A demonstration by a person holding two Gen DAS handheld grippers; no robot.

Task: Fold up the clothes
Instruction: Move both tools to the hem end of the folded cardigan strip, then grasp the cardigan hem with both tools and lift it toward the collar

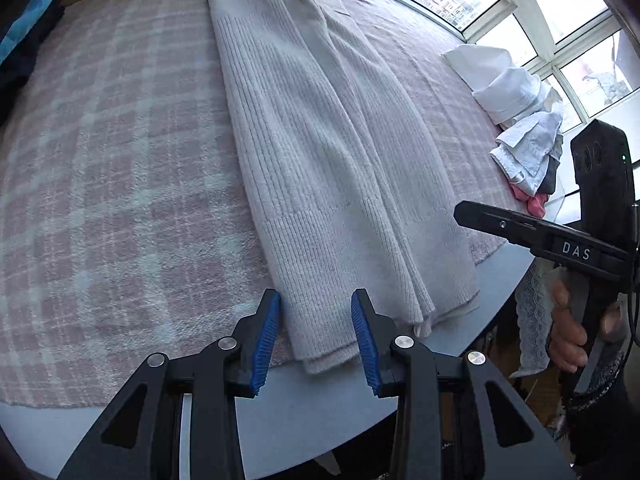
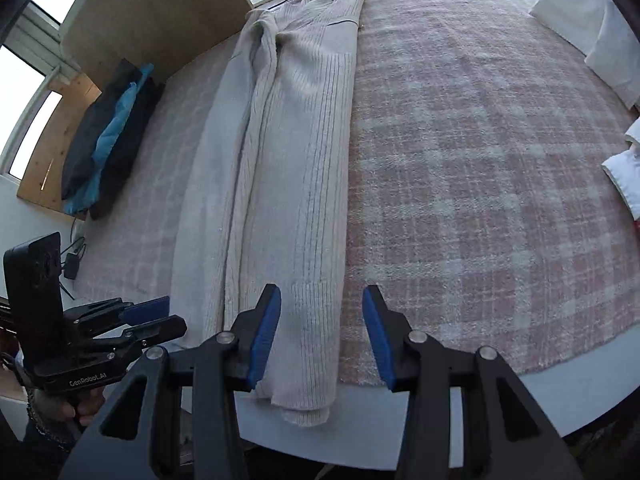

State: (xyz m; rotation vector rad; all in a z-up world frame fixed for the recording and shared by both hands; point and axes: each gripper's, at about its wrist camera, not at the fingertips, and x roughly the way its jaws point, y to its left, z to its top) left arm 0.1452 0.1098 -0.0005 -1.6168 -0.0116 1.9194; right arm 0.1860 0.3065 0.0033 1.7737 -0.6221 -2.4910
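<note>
Folded cream sweater (image 1: 320, 168) reaches the surface's (image 1: 304, 412) near edge; left gripper (image 1: 316, 340) and right gripper (image 2: 322, 334) hover part-open, holding nothing.

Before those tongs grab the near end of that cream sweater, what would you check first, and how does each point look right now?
1. Left tongs open: ok.
2. Right tongs open: ok.
3. Nothing held in either: ok.
4. Cream sweater lies as a long narrow strip on the plaid blanket: ok.
5. Near hem sits between both pairs of tongs: ok; pads touching the knit: cannot tell.
6. White clothes pile clear of the sweater: ok.
</note>
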